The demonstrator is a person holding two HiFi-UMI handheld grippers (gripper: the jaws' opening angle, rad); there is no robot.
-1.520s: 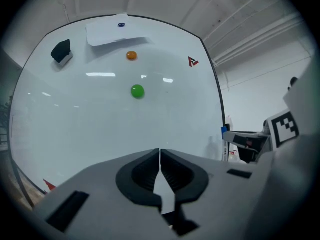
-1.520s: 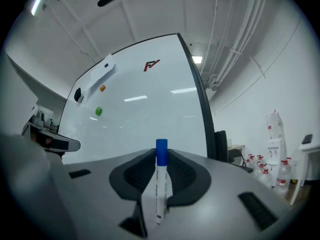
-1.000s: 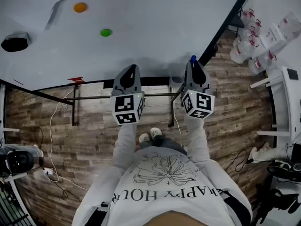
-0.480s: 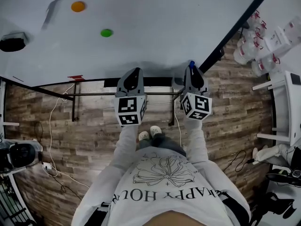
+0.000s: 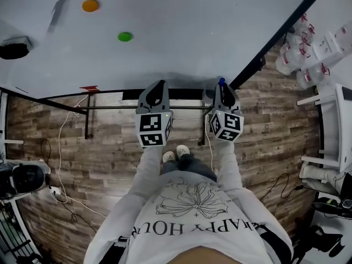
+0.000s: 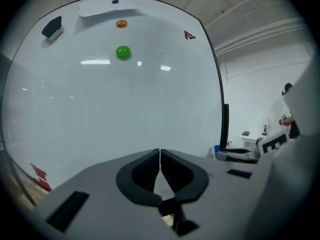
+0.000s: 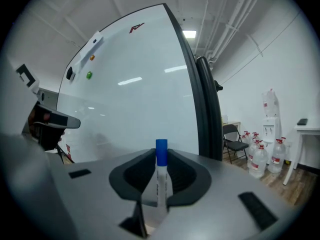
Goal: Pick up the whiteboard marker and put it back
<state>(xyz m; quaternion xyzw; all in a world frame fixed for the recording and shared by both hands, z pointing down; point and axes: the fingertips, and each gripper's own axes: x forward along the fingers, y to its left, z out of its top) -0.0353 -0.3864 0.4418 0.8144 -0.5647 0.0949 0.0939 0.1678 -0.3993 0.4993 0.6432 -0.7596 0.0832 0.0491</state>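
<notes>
Head view: your right gripper, w/ the white, blue-capped whiteboard marker, has sunk to the big white whiteboard's bottom edge vs a sec ago. Your left gripper dropped less.
Left gripper view: jaws pressed together, nothing in them.
Right gripper view: jaws clamped on the marker, which stands upright just off the board face.
Prob. the put-back leg; marker not set down yet.

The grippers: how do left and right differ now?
The right gripper is shut on the whiteboard marker, blue cap past its tips; the left gripper is shut, empty. The right gripper sits near the whiteboard's side edge; the left gripper further in. Both face the whiteboard.
</notes>
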